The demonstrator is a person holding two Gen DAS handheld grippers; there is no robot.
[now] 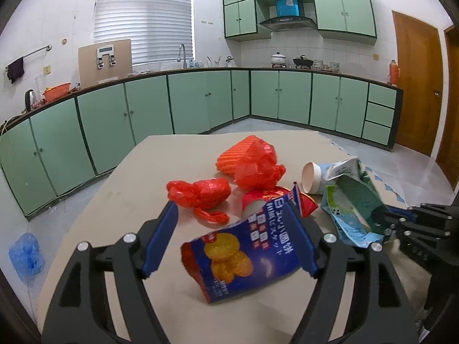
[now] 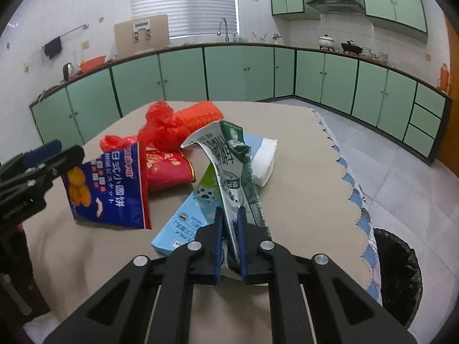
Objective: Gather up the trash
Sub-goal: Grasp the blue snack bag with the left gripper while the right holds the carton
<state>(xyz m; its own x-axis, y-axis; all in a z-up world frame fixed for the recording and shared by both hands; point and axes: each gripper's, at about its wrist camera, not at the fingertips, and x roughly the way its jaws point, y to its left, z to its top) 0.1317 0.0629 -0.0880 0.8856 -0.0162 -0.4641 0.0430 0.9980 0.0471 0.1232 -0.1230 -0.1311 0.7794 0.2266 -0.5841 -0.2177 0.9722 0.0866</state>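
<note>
We count the trash on the beige surface point(image 1: 160, 154): two crumpled red plastic bags point(image 1: 200, 193) point(image 1: 258, 169), one orange ribbed piece point(image 1: 238, 150), one red paper cup point(image 2: 169, 169) lying on its side, one white paper cup point(image 1: 311, 176) also on its side, one blue biscuit packet point(image 1: 243, 246), one flattened green-and-white milk carton point(image 2: 232, 166) and one light blue milk carton point(image 2: 186, 218) lying flat beneath it.

Our left claw point(image 1: 232, 229) stands wide open. The blue biscuit packet sits tilted between its blue pads; its right edge lies against the right pad, and the left pad stands apart from it, so nothing is clamped.

Our right claw point(image 2: 229, 223) is nearly closed, its two pads pinching the lower end of the green-and-white milk carton, which rises upright and bent from between them. The light blue milk carton lies just to the left of that claw on the surface.

One black-lined trash bin point(image 2: 398, 275) stands on the floor beside the surface's right edge, near our right claw.
</note>
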